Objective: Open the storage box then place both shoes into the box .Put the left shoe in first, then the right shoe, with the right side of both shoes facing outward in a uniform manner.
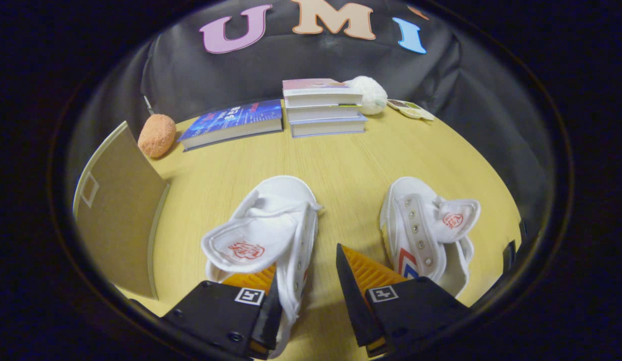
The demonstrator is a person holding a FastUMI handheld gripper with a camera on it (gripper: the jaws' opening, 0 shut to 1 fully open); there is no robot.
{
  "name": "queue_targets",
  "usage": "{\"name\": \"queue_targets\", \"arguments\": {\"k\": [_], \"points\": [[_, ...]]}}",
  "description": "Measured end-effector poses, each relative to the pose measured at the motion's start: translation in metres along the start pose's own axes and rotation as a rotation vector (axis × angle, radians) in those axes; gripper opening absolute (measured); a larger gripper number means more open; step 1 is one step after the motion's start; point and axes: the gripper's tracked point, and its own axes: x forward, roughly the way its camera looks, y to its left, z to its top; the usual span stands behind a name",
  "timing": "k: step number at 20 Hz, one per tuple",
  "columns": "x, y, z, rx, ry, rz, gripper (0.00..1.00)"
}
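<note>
Two white canvas shoes lie on the wooden table [351, 160], toes pointing away from me. The left-hand shoe [271, 220] has its tongue flopped back toward me, showing a red logo. My gripper [306, 265] is open around this shoe's heel end. One finger [251, 281] sits inside the shoe's opening and the other finger [366, 276] stands outside over bare table, so the shoe's side wall lies between them against the inner finger. The second shoe [421, 225] lies just beyond the outer finger, with red and blue stripes on its side. A brown box panel [115, 210] stands upright to the left.
At the back of the table lie a blue book [233, 123], a stack of books [323, 108], an orange fuzzy ball [157, 135], a white fluffy ball [371, 94] and small flat packets [411, 109]. Bare tabletop stretches between the shoes and the books.
</note>
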Motion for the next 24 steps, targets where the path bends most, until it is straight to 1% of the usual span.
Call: {"name": "queue_targets", "arguments": {"k": [1, 2, 3, 4, 5, 8, 12, 15, 17, 20, 24], "points": [[0.001, 0.013, -0.003, 0.037, 0.004, 0.044, 0.27], [0.003, 0.009, -0.001, 0.043, -0.018, 0.036, 0.21], [0.000, 0.011, -0.001, 0.051, -0.010, 0.023, 0.16], [-0.005, 0.011, 0.002, 0.061, -0.010, 0.021, 0.05], [-0.002, 0.010, 0.004, 0.069, -0.020, 0.015, 0.04], [-0.013, 0.015, 0.017, 0.054, -0.068, -0.007, 0.03], [-0.042, 0.027, 0.050, -0.031, -0.148, -0.049, 0.02], [-0.069, 0.044, 0.080, 0.006, -0.220, -0.053, 0.02], [-0.094, 0.051, 0.105, -0.018, -0.278, -0.076, 0.02], [-0.137, 0.081, 0.148, -0.071, -0.379, -0.084, 0.02], [-0.188, 0.144, 0.195, -0.057, -0.471, -0.029, 0.03]]}}
